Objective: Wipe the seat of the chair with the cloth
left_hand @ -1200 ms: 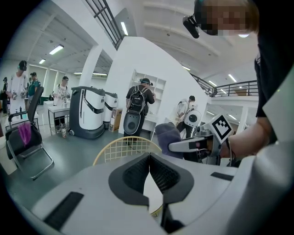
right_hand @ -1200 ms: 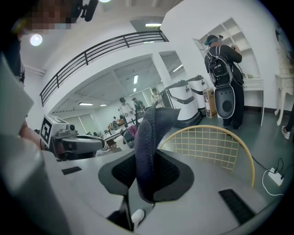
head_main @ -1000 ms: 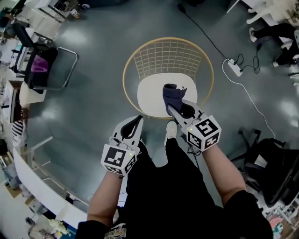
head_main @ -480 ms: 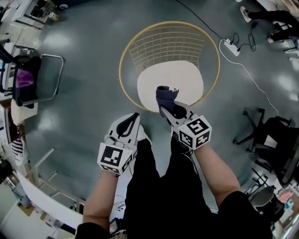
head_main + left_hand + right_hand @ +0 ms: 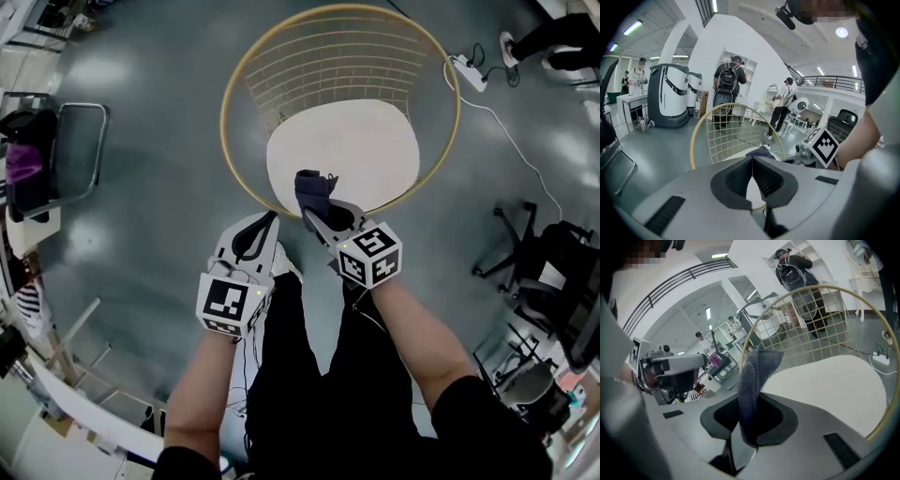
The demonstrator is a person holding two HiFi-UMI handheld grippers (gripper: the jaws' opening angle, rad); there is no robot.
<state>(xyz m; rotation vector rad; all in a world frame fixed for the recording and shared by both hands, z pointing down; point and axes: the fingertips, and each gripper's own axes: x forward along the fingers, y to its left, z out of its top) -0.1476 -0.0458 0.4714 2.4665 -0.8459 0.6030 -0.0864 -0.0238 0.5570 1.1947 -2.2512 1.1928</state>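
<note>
Nearest, on the left: grey left gripper (image 5: 269, 221), jaws pressed together on nothing, idle; just ahead, right gripper (image 5: 317, 214) clamped tight on a dark blue cloth (image 5: 312, 187), its loose end sticking up over the near edge of the round cream seat (image 5: 361, 150); beyond, the gold wire chair back (image 5: 328, 70); apparently the approach, wiping not yet begun; next, calls for lowering the cloth flat onto the seat, then sweeping across.

- The chair (image 5: 342, 56) now looks bigger in the head view, as the person came closer.
- The cloth (image 5: 311, 187) in the right gripper (image 5: 317, 214) shifted toward the front-left edge of the seat (image 5: 361, 150).
</note>
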